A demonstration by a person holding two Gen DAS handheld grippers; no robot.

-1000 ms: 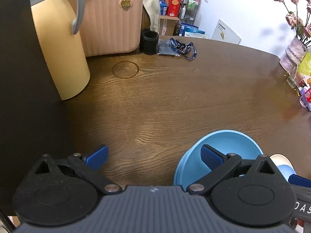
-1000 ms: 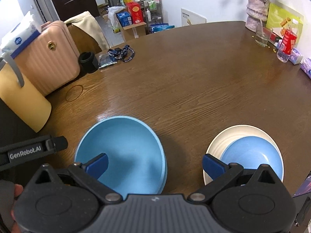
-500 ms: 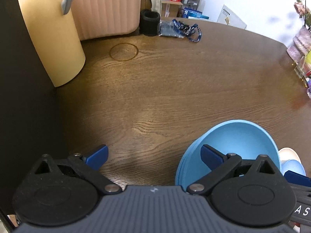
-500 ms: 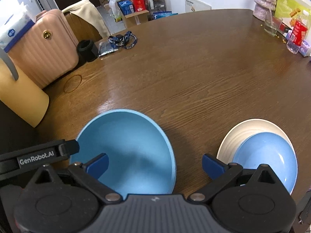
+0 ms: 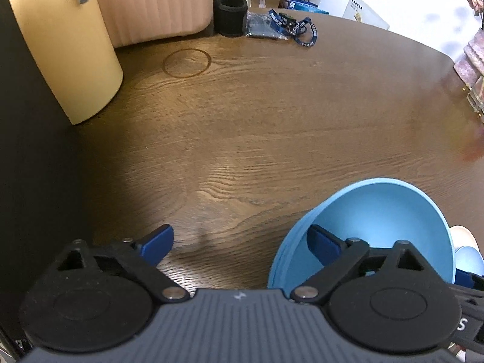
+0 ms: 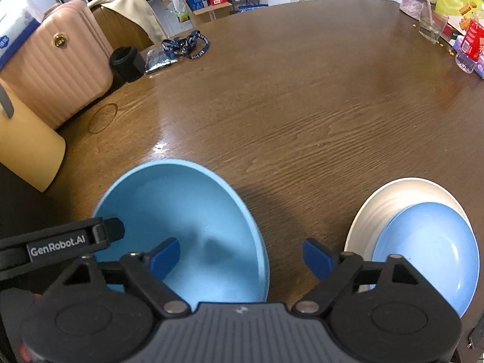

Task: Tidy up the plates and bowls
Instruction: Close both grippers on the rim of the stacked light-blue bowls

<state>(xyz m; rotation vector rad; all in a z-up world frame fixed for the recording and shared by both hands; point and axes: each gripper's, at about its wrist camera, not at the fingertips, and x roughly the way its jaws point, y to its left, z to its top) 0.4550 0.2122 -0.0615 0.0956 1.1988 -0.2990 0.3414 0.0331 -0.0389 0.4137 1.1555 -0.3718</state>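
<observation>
Straddling the near left rim of the big blue bowl point(image 5: 378, 227), the left gripper point(image 5: 239, 237) is closing – pads apart, not yet pressing.

Right view: right gripper point(image 6: 240, 257) closing across the opposite rim; beside it, small blue bowl point(image 6: 429, 251) on white plate point(image 6: 393, 199). Probably stiff, light, slippery – pinch the rim

both wrist cameras look steeply down past their own gripper at the near surface point(image 5: 272, 127), sharing the large blue bowl point(image 5: 378, 220), right of the left gripper point(image 5: 239, 239), left of the right gripper point(image 6: 242, 257).
</observation>
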